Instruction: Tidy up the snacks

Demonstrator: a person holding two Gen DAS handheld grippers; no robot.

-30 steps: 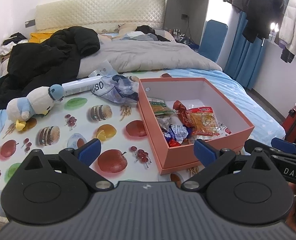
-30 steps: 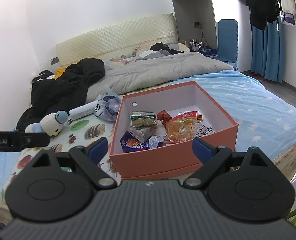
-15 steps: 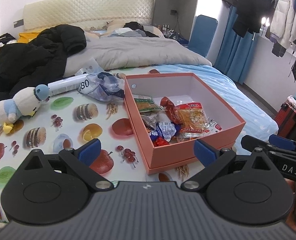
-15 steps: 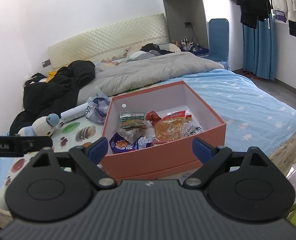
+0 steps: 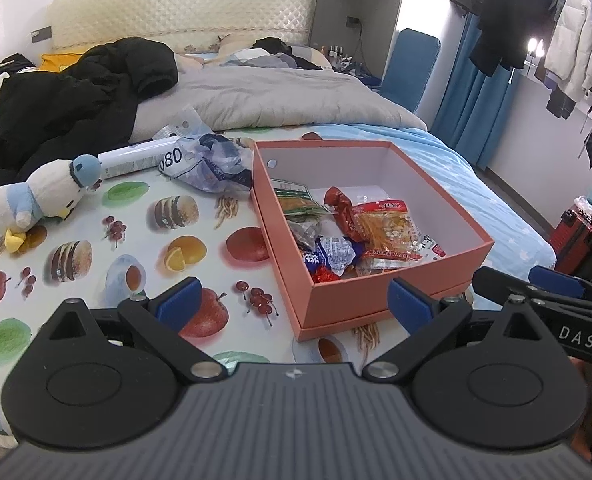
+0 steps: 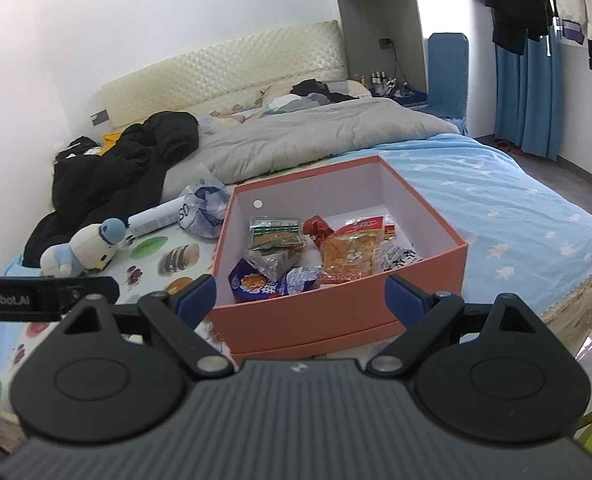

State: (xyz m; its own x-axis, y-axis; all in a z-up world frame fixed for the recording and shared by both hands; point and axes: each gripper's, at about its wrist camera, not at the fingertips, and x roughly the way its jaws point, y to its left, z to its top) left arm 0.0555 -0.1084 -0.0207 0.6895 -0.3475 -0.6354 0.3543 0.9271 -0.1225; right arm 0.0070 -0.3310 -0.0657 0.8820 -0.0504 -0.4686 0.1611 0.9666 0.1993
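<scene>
An open salmon-pink box [image 5: 380, 304] [image 6: 336, 316] sits on the bed's food-print cloth [image 5: 96, 240]. Inside lie several snack packets: an orange-red packet [image 5: 388, 228] [image 6: 352, 254], a green packet [image 5: 296, 202] [image 6: 274, 232], blue-white wrappers [image 5: 332, 254] [image 6: 272, 280]. My left gripper [image 5: 292, 304] is open and empty, hovering before the box's near-left corner. My right gripper [image 6: 300, 298] is open and empty, just in front of the box's near wall. The right gripper also shows at the right edge of the left wrist view [image 5: 544, 296].
A plush penguin [image 5: 40, 200] [image 6: 82, 250], a white tube [image 5: 136, 158] and a crumpled blue-white bag [image 5: 212, 164] lie left of the box. A black jacket [image 5: 68, 96] and grey duvet [image 5: 280, 100] lie behind. The bed's edge drops off right of the box.
Both grippers have shifted slightly; the box sits a little more to the left in both views than a second ago. Both grippers stay open and empty.
</scene>
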